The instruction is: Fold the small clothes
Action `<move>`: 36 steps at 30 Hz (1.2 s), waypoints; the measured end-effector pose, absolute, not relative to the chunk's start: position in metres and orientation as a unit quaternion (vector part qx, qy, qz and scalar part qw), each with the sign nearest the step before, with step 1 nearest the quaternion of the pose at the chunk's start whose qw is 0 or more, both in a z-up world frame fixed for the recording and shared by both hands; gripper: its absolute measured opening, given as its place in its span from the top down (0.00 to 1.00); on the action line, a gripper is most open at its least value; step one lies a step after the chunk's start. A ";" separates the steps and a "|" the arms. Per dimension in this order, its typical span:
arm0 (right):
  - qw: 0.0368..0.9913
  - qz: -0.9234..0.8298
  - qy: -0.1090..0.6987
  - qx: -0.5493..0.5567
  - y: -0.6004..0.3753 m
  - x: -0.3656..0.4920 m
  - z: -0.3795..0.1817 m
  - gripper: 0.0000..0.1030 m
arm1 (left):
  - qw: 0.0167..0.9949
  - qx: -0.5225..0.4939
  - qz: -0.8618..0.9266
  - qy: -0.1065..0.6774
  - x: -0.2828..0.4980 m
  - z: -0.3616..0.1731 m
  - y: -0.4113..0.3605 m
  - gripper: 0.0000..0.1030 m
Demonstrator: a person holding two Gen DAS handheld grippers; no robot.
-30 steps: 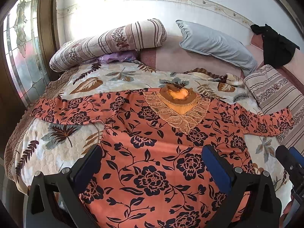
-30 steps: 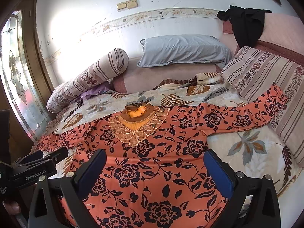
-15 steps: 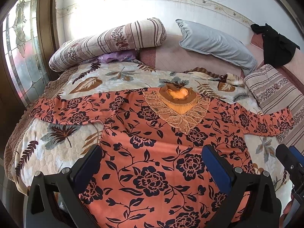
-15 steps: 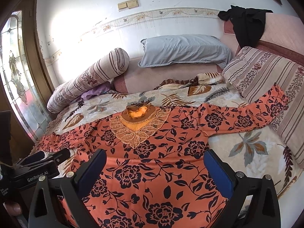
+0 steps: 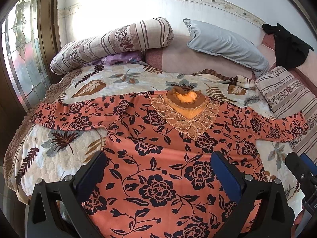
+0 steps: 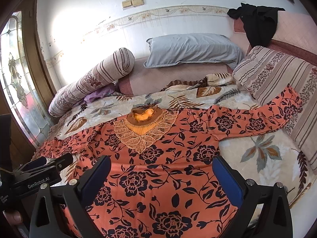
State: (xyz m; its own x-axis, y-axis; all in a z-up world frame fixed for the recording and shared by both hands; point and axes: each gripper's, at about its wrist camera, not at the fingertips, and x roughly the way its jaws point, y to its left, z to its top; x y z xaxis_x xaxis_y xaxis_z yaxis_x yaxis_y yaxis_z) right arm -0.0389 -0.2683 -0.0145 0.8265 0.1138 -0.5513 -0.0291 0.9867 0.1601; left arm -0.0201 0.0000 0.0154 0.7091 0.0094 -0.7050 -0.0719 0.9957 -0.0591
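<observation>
One top [image 5: 158,158] lay flat on bed [image 5: 59,158], collar at 12 o'clock; three pillows behind. Left gripper [image 5: 158,170] and right gripper [image 6: 161,175] both gaped wide, empty.

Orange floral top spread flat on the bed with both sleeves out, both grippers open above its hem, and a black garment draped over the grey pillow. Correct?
Not quite. The black garment hangs over the pink headboard, apart from the grey pillow, as the right wrist view shows. The rest holds.
</observation>
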 end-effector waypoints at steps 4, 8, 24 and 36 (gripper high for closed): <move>0.953 0.032 0.294 0.059 -0.267 -0.037 -0.016 0.00 | 0.923 -0.040 0.022 0.382 -0.018 0.014 -0.001 0.00; 0.955 0.040 0.285 0.073 -0.269 -0.036 -0.018 0.00 | 0.923 -0.040 0.020 0.382 -0.016 0.013 0.000 0.00; 0.852 -0.180 0.339 0.356 -0.589 0.067 -0.120 0.05 | 0.872 -0.108 0.111 0.464 0.022 -0.078 0.114 0.00; 0.858 -0.312 0.352 0.207 -0.679 0.190 -0.101 0.92 | 0.871 -0.134 0.146 0.449 0.043 -0.102 0.165 0.00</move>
State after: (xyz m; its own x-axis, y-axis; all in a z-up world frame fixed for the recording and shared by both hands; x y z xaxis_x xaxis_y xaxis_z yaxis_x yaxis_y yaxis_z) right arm 0.1897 -0.6790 -0.1006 0.5583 -0.3894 -0.7326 0.6801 0.7205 0.1353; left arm 0.0432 0.1649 -0.1016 0.5552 0.1331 -0.8210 -0.3743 0.9215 -0.1037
